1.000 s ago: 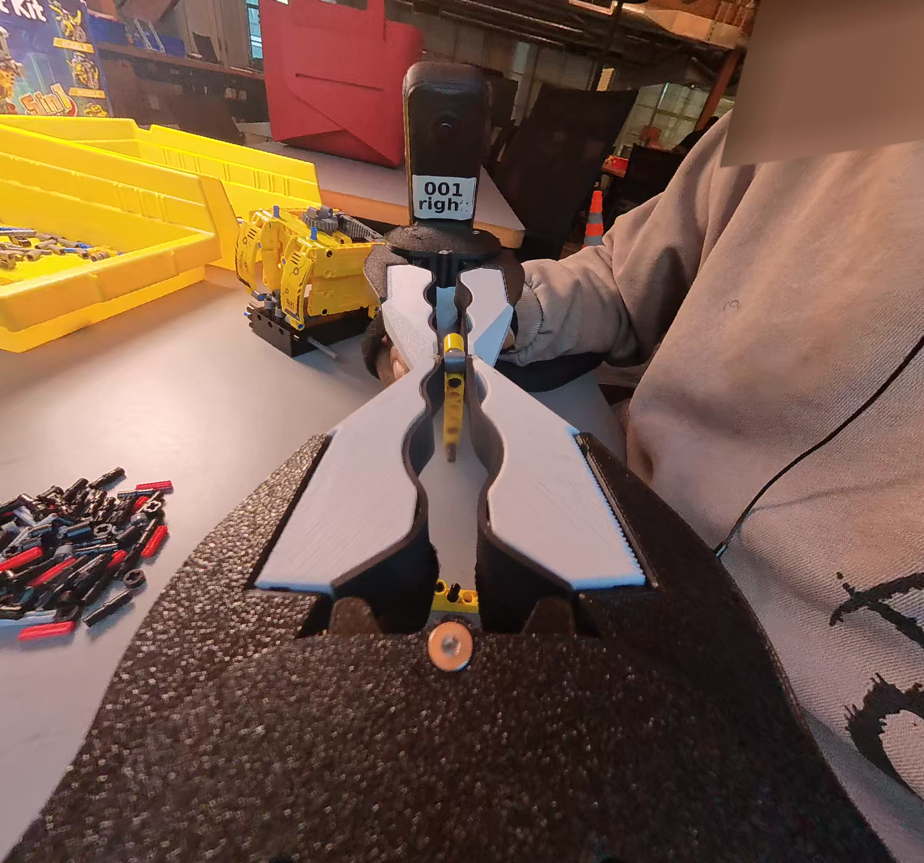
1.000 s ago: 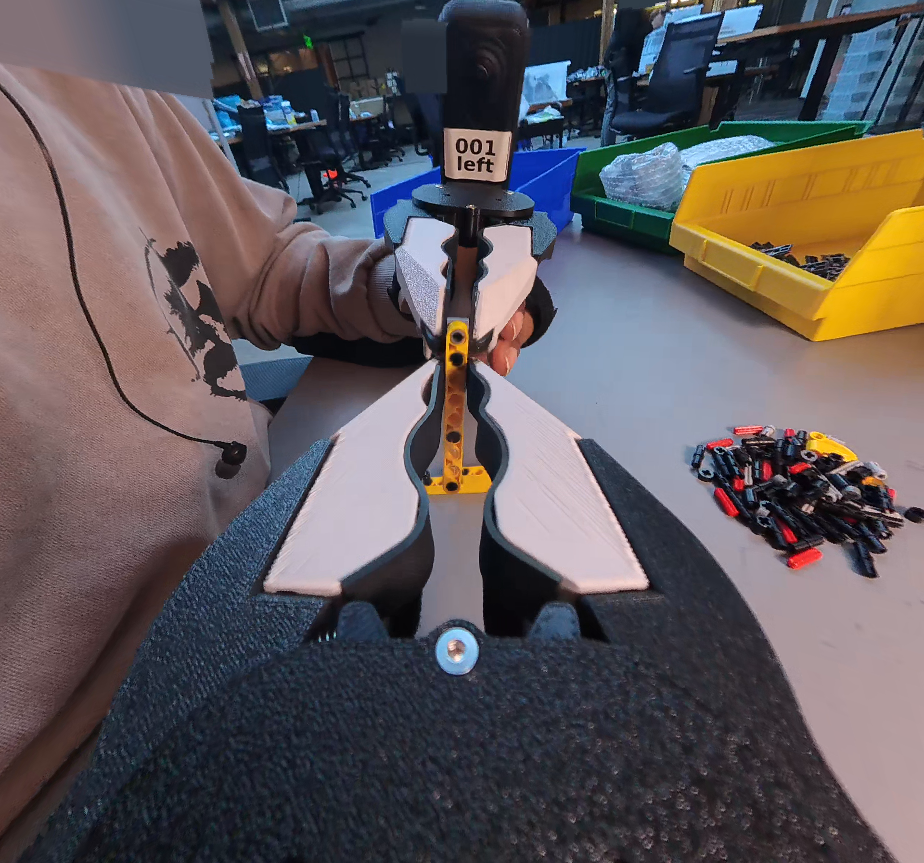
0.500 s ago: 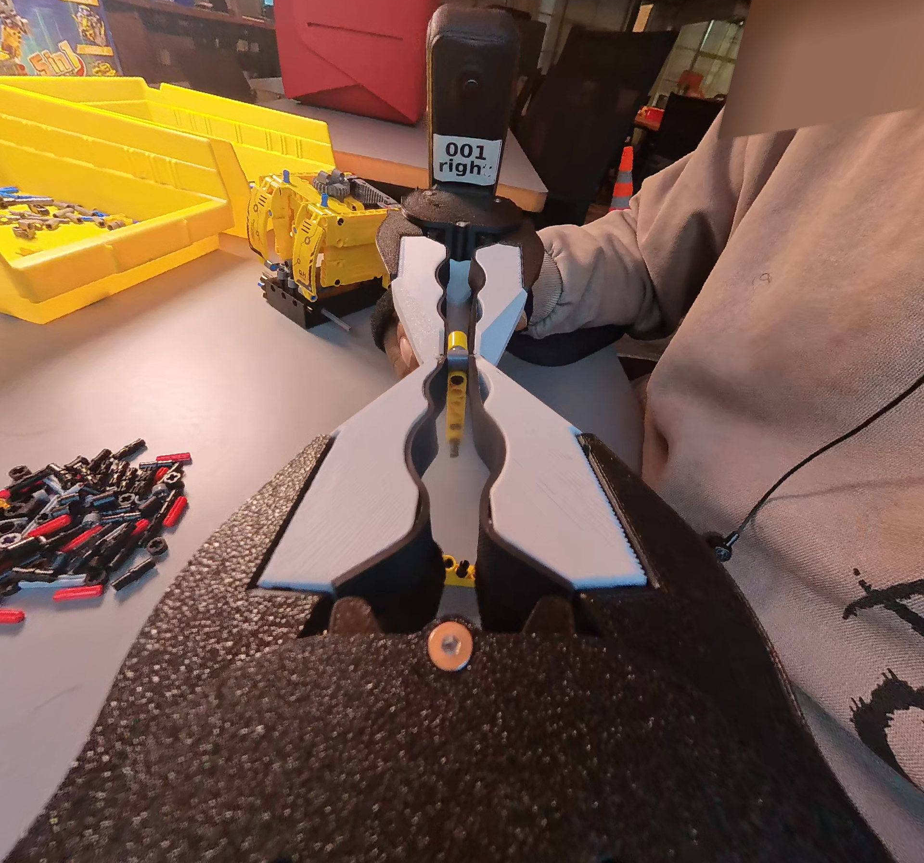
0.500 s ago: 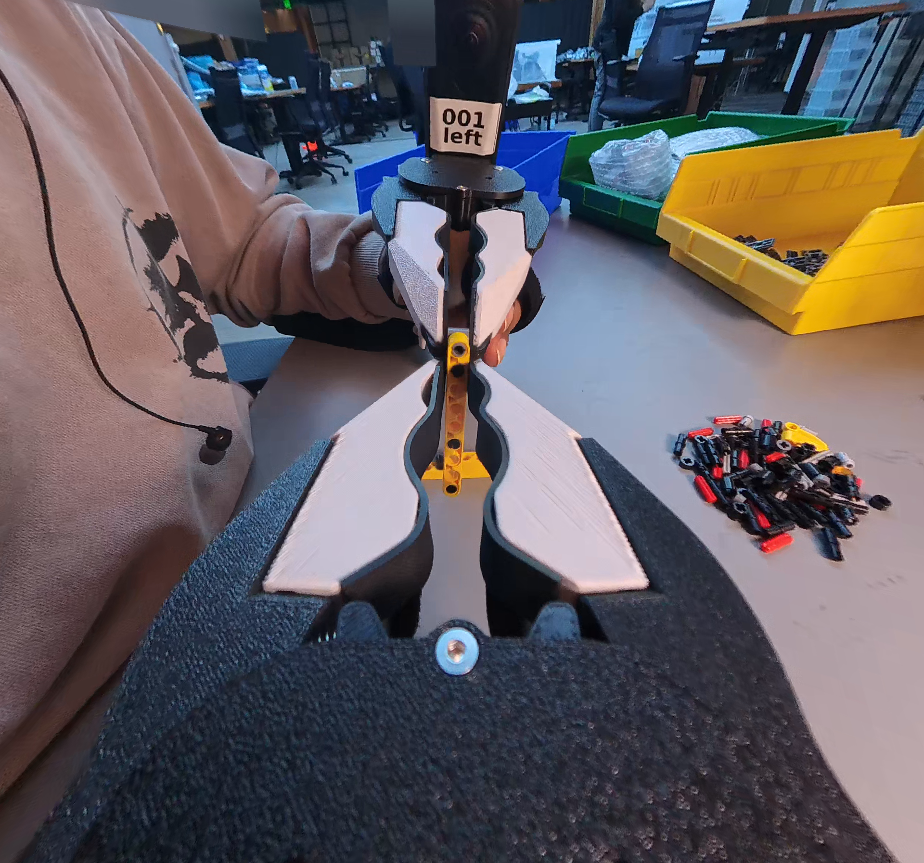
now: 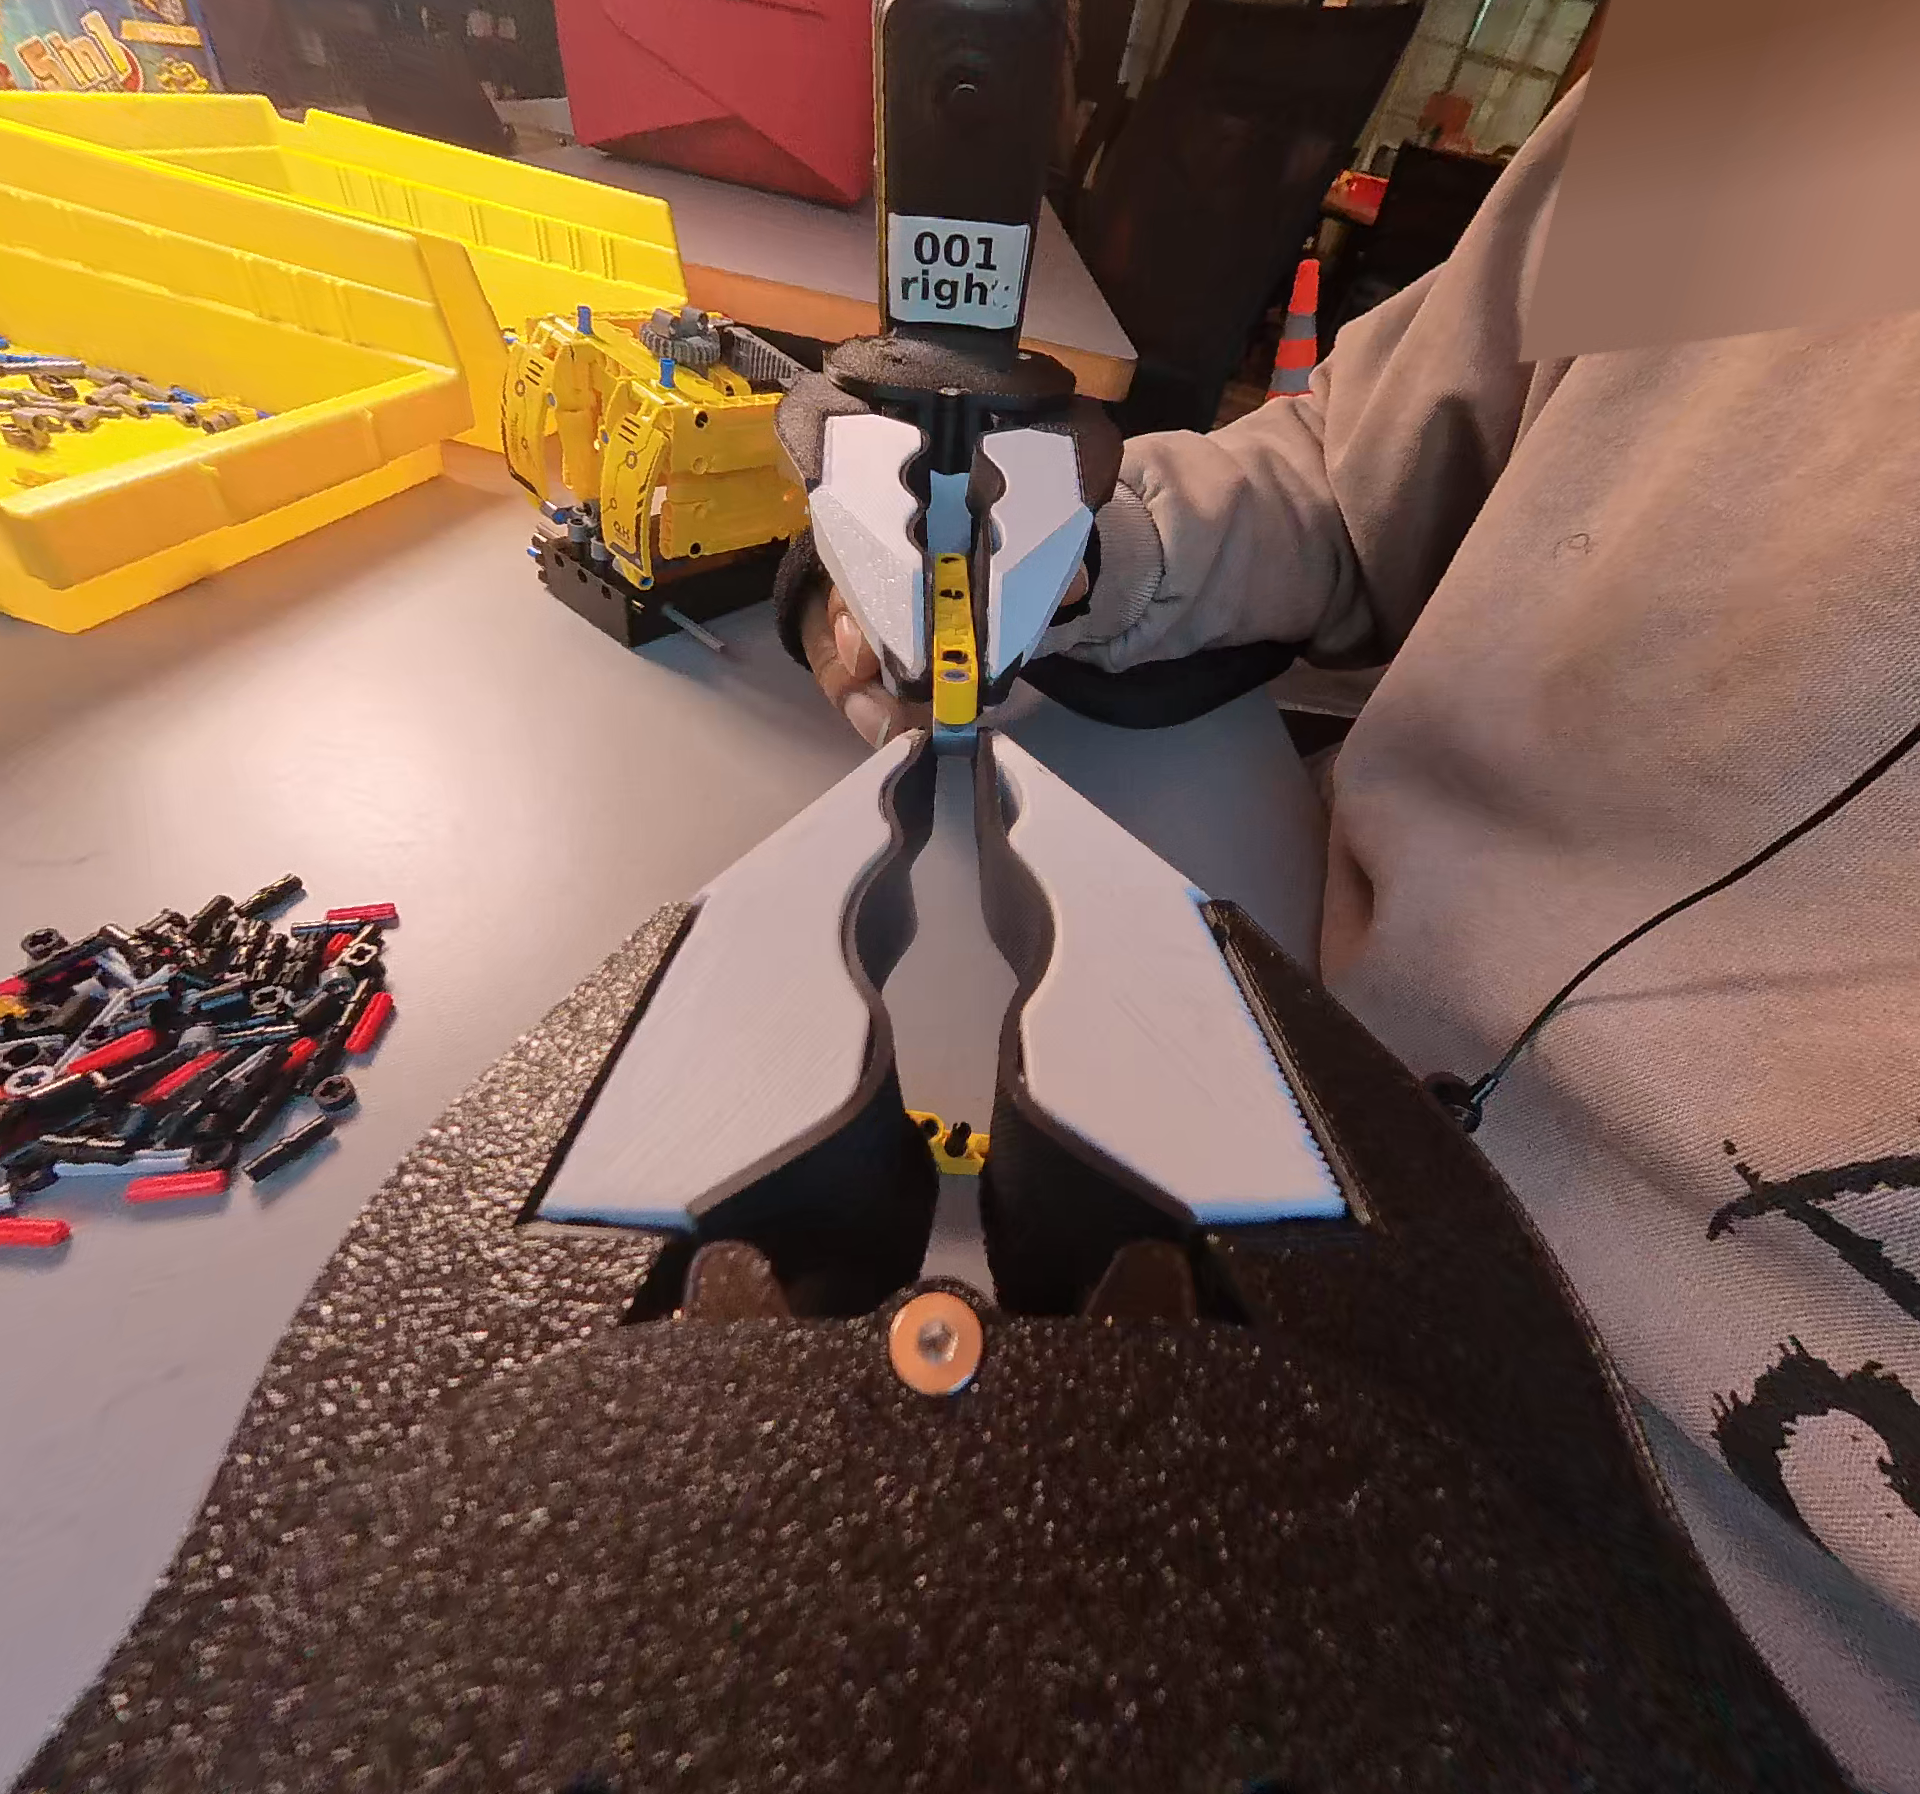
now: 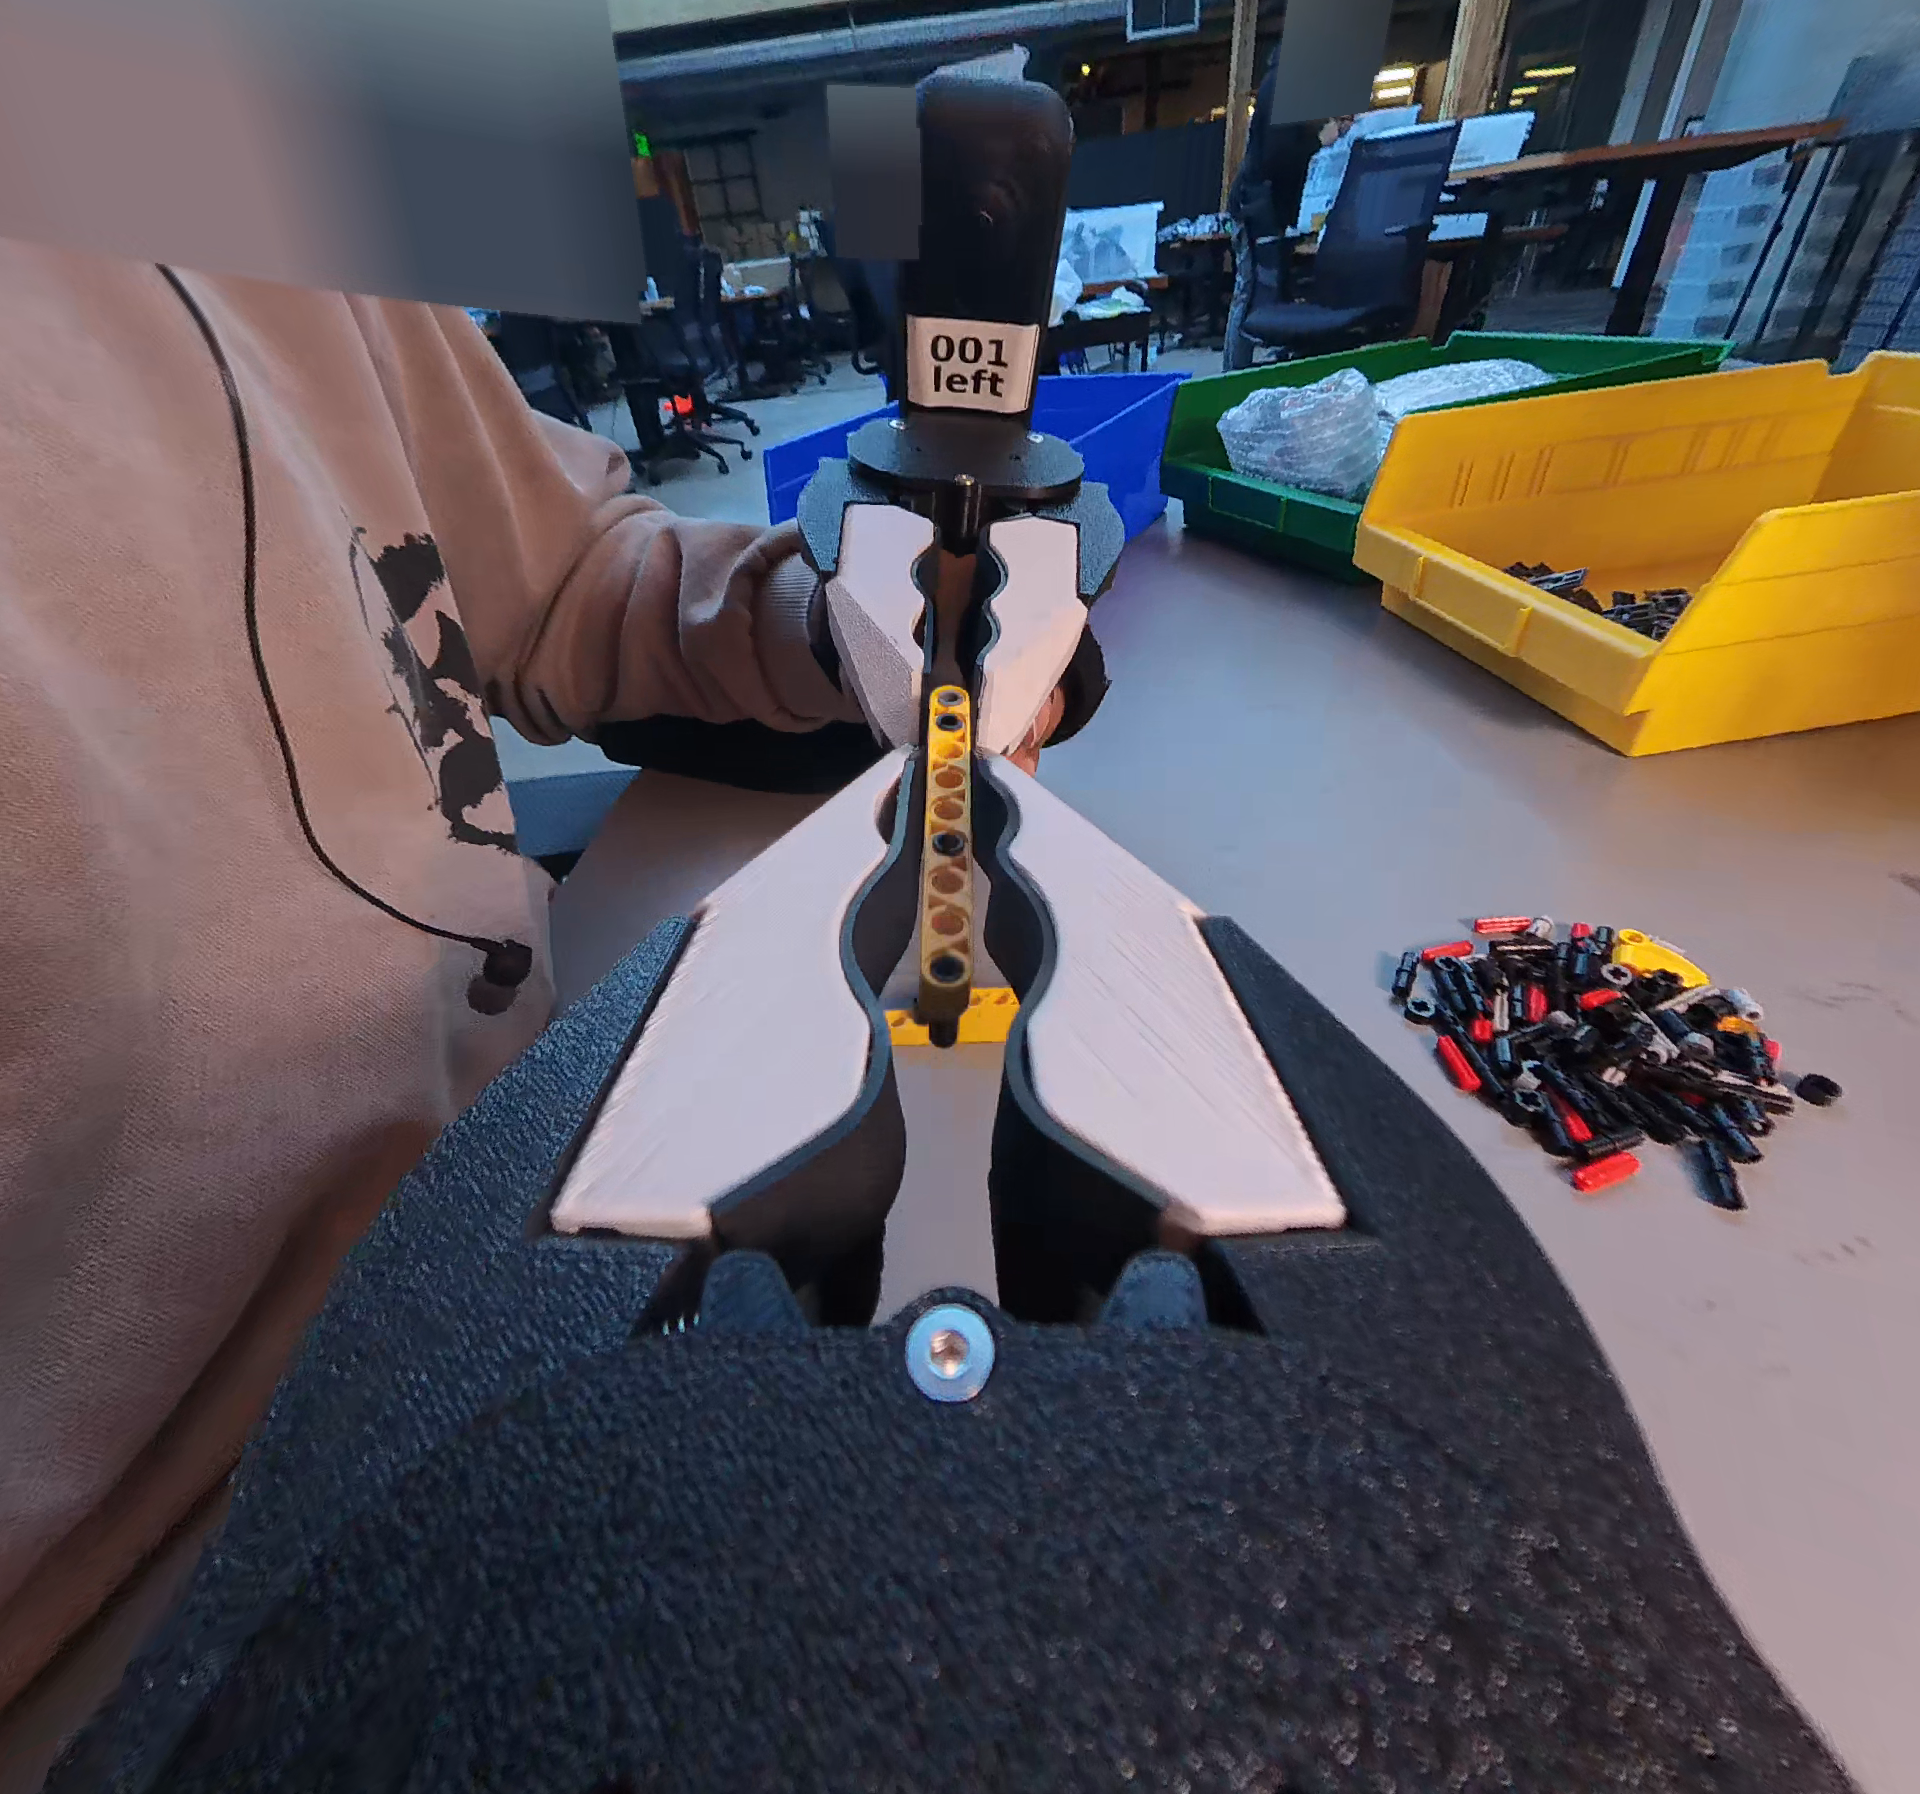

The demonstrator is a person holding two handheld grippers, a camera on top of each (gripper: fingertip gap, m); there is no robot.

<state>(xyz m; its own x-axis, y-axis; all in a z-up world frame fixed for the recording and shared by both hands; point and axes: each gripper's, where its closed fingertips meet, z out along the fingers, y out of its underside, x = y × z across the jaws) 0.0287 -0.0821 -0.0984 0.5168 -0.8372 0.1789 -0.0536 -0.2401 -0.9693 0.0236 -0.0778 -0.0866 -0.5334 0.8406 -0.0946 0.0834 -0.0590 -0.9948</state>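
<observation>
Yellow holed beam (image 6: 948, 871): clamped lengthwise in right gripper (image 6: 948, 757); left gripper (image 5: 951, 742) pinched its far tip. Misaligned pull risked slippage onto worktop (image 5: 416, 757).

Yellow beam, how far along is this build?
Looks done: a yellow model stands assembled on the table. In hand: the yellow beam, clamped by the right gripper and, at its far end, the left gripper. Left: the pin pile lies loose.
</observation>
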